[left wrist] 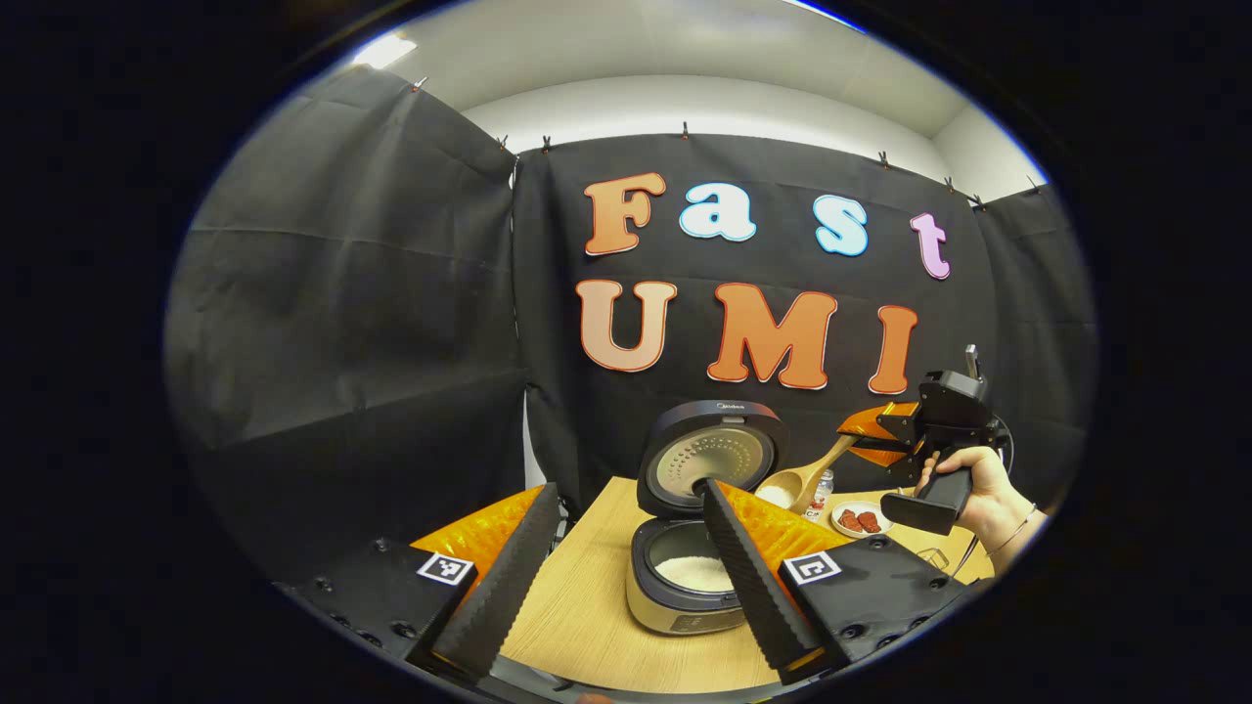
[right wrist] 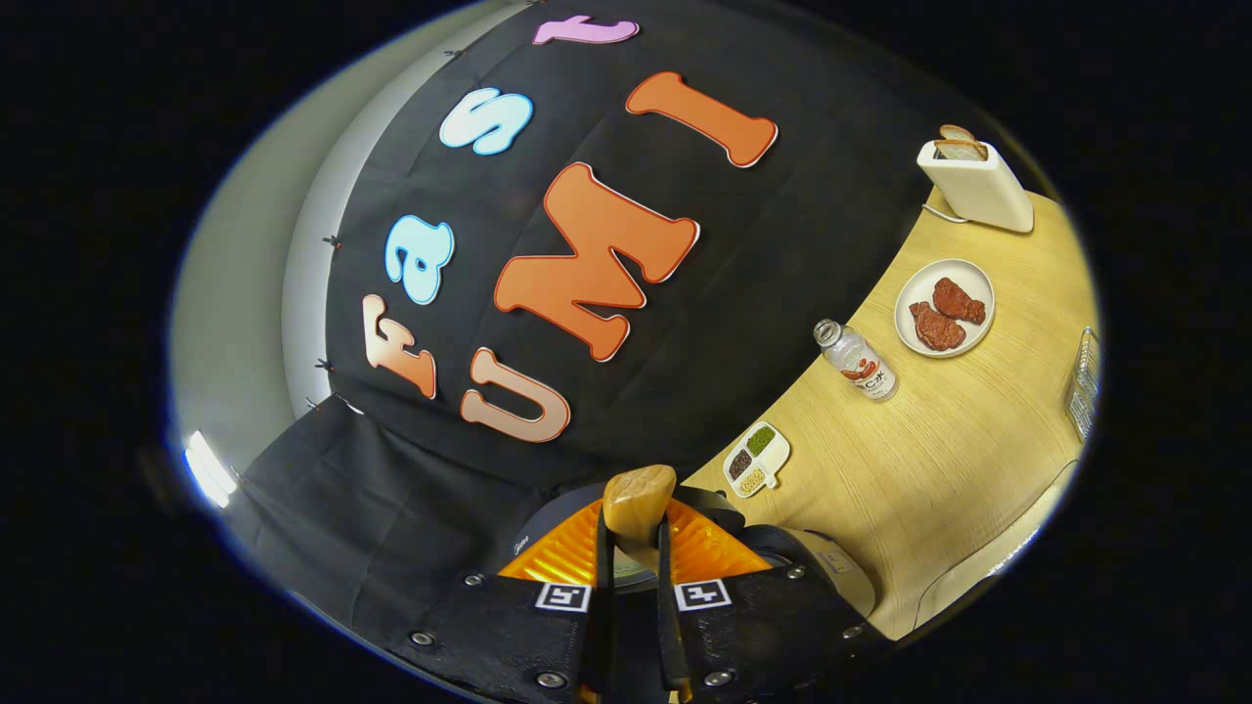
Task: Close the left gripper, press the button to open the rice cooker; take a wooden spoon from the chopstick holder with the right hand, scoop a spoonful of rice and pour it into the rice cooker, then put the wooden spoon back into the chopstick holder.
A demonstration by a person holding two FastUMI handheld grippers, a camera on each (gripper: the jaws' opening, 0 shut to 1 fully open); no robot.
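Note:
The rice cooker point(left wrist: 675, 611) stands on the wooden table with its lid point(left wrist: 712, 458) up and white rice point(left wrist: 693, 572) in the pot. My left gripper point(left wrist: 631, 587) is open, its fingers either side of the cooker and a little in front of it. To the right, a hand holds my right gripper point(left wrist: 873, 437), which is shut on the handle of the wooden spoon point(left wrist: 794, 487). The spoon's bowl carries rice beside the raised lid. In the right gripper view the spoon handle point(right wrist: 638, 506) sticks up between the shut fingers of my right gripper point(right wrist: 636, 596), with part of the cooker point(right wrist: 843, 579) just behind.
A plate of red meat point(right wrist: 945, 308), a small bottle point(right wrist: 859, 362), a divided dish of grains point(right wrist: 756, 458) and a white toaster with bread point(right wrist: 976, 184) stand on the table point(right wrist: 939, 469). A wire basket point(right wrist: 1081, 386) sits at its far right edge.

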